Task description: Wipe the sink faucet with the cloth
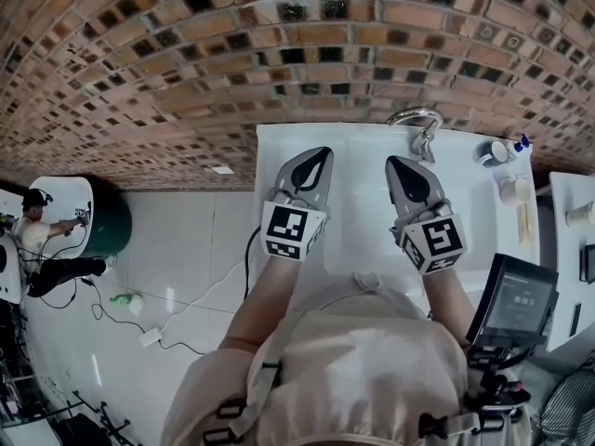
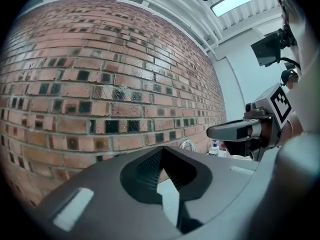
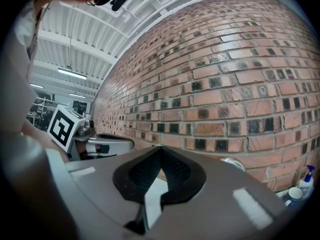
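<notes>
At the far left, well apart from the work, a person (image 1: 42, 244) is seen low on the white floor beside a dark green bin (image 1: 110, 219). Nearer the middle, the left gripper (image 1: 319, 156) is held level over the white sink (image 1: 279, 142). Its jaws are brought fully together with nothing between them, and only brick is shown past the meeting tips in the left gripper view. Just beside it, the right gripper (image 1: 398, 163) is held the same way, jaws likewise closed and empty.

The faucet (image 1: 417, 124) stands at the back rim of the sink against the brick wall (image 1: 279, 45), just beyond the right gripper's tip and untouched. No cloth is to be found in any view. It is therefore judged that the wiping is not yet begun and that the cloth must first be located and picked up. Both tools are probably held side by side as a ready pose for that reason.

To the right, small bottles (image 1: 502, 150) and a cup (image 1: 512, 190) are set on the counter clear of the basin. A dark screen (image 1: 517, 303) is mounted at the wearer's right side.
</notes>
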Demonstrator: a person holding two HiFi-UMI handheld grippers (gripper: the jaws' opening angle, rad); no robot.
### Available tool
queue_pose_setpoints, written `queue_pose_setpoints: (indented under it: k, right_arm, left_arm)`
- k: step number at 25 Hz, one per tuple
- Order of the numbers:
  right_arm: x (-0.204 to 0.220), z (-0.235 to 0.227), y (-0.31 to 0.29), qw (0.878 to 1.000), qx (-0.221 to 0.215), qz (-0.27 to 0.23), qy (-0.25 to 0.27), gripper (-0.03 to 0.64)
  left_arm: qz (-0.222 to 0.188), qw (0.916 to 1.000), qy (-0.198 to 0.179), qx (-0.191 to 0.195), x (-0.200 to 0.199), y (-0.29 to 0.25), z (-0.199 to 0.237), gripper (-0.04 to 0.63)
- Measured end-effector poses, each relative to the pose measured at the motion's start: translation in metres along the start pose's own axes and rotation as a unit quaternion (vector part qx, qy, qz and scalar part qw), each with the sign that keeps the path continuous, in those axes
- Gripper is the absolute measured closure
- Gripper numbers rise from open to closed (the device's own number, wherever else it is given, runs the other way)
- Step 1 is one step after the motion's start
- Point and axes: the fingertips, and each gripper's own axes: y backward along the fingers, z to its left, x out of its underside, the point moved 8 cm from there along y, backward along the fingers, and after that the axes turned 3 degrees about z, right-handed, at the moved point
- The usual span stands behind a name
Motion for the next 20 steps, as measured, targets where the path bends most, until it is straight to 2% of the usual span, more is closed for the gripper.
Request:
queue_pose_setpoints:
  k: [20]
  right_arm:
    - [0.0003, 0.0015, 0.002, 1.0, 0.002, -0.002, 0.001, 0.634]
  left_arm:
    - [-0.001, 1.0, 0.001, 0.006, 0.0005, -0.0001, -0.0011, 0.591]
